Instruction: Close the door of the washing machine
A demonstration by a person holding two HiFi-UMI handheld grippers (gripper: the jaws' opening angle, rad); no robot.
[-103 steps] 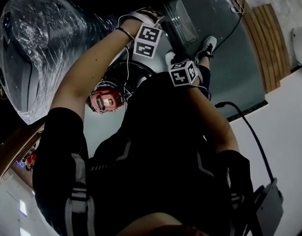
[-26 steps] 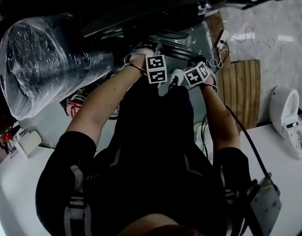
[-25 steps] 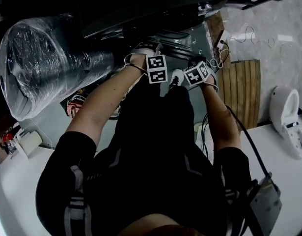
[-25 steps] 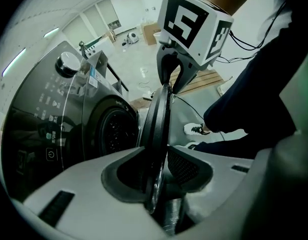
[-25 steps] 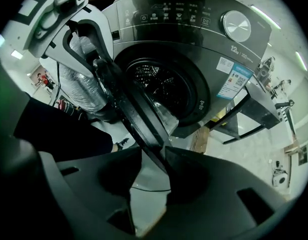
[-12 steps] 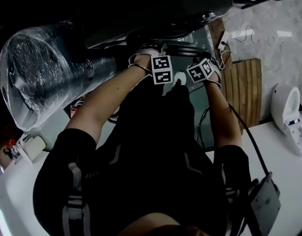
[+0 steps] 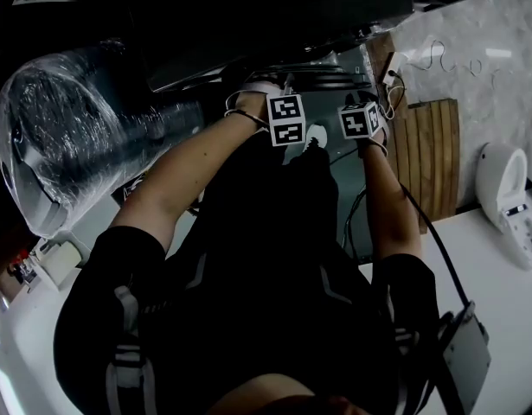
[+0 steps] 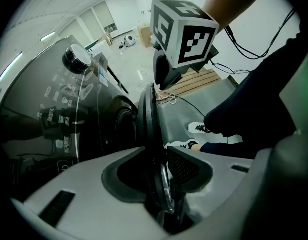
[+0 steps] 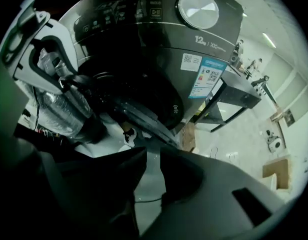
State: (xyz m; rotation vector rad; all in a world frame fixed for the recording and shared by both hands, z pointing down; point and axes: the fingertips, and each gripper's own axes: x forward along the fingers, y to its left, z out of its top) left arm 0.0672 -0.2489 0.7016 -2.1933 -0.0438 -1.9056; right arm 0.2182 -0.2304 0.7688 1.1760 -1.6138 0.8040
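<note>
So the left gripper point(image 8: 159, 156) is pinching the rim of the door point(image 8: 147, 119). The dark ring with its chrome band sits right between the two jaws, and the pad on the right looks pressed against it. The door isn't shut yet: in the left gripper view it stands out edge-on from the front of the washing machine point(image 9: 159, 44), and in the right gripper view it hangs at an angle off the front.

The right gripper point(image 9: 152, 154) is just beside the left one, pointing steeply down. Its jaws are closing with nothing between them, and you only see pale floor through the gap.

As for what's inside, the drum opening point(image 8: 121, 124) behind the door is just a black hole, so I honestly can't tell if there's any laundry in there.

The machine is dark grey, with a big silver dial point(image 9: 198, 8) up top and a couple of stickers point(image 9: 208, 76) on the front. In the head view there's a large plastic-wrapped bundle point(image 7: 67, 128) off to the left and a wooden slatted mat point(image 7: 430, 154) on the floor to the right.
</note>
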